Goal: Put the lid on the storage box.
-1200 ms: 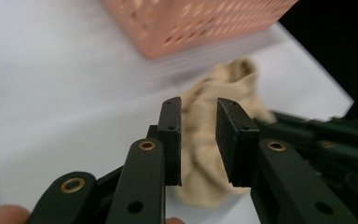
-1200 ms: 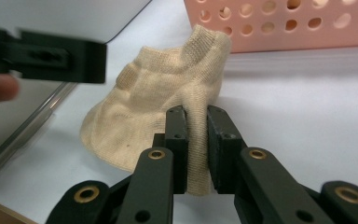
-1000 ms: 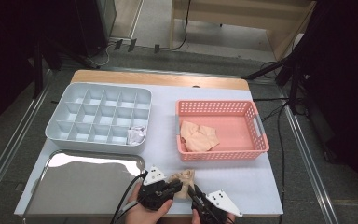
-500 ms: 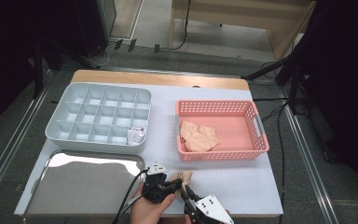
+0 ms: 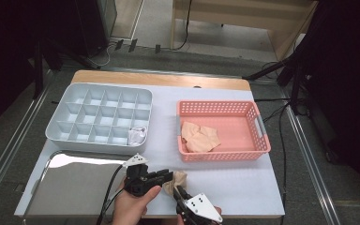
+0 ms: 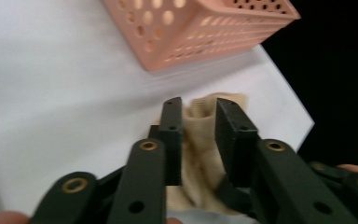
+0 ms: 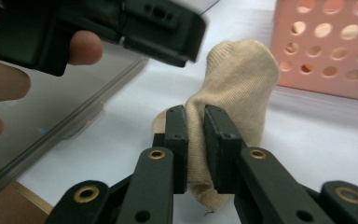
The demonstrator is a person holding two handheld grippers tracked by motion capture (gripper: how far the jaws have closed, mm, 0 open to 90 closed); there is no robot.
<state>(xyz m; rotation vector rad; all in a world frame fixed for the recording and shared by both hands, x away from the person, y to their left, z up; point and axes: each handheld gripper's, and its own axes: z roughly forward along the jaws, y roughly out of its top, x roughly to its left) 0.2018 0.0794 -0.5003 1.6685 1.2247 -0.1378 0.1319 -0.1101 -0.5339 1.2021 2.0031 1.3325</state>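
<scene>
While right tool (image 7: 195, 140) pinches beige sock (image 7: 235, 88) on white tabletop (image 5: 215, 183), left tool (image 6: 199, 130) just loosened around it.

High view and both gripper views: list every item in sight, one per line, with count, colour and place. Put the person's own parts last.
Table: one, white top, wooden far edge.
Compartment tray: one, pale grey-blue, far left of the table.
Bundle: one, whitish, in the compartment tray's near right cell.
Basket: one, pink, perforated, right of centre.
Cloth in basket: beige pieces, count unclear, at its left end.
Metal tray: one, shiny silver, near left.
Sock: one, beige, near edge of the table, between the two grippers.
Left gripper: one, black, jaws just opened, either side of the sock.
Right gripper: one, black, jaws pinching the sock.
Hand: one in the high view, holding the left gripper.
</scene>
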